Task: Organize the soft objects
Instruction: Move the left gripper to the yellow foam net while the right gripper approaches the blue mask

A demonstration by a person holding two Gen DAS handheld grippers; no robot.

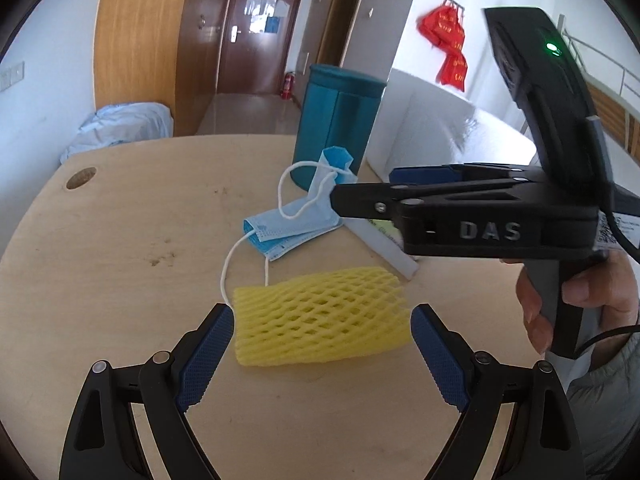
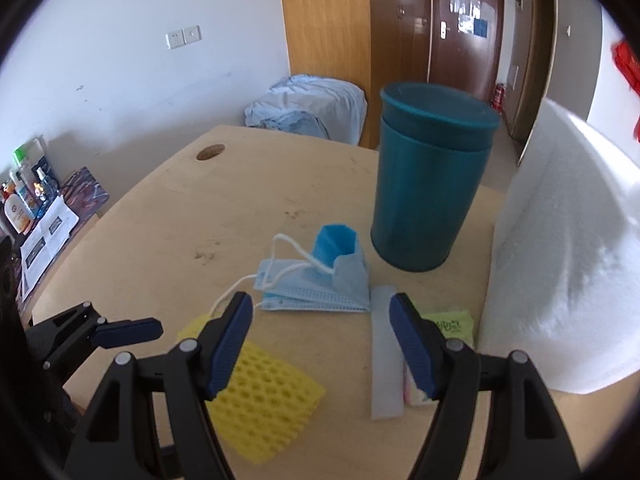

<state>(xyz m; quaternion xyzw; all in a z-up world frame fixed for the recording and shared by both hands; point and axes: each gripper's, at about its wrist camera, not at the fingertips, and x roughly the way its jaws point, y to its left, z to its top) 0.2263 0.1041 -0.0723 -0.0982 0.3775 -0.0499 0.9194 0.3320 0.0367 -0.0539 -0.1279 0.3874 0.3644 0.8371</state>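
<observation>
A yellow foam net sleeve lies on the wooden table. My left gripper is open, its blue pads standing at the sleeve's two ends without squeezing it. Beyond it lies a pile of light blue face masks with white ear loops, one end folded upward. My right gripper reaches in from the right, its tip at the raised end. In the right wrist view the right gripper is open just in front of the masks, and the yellow sleeve sits at lower left.
A tall teal lidded canister stands behind the masks. A large white foam box fills the right side. A white strip and a green packet lie beside it. A round cable hole is at the table's far left.
</observation>
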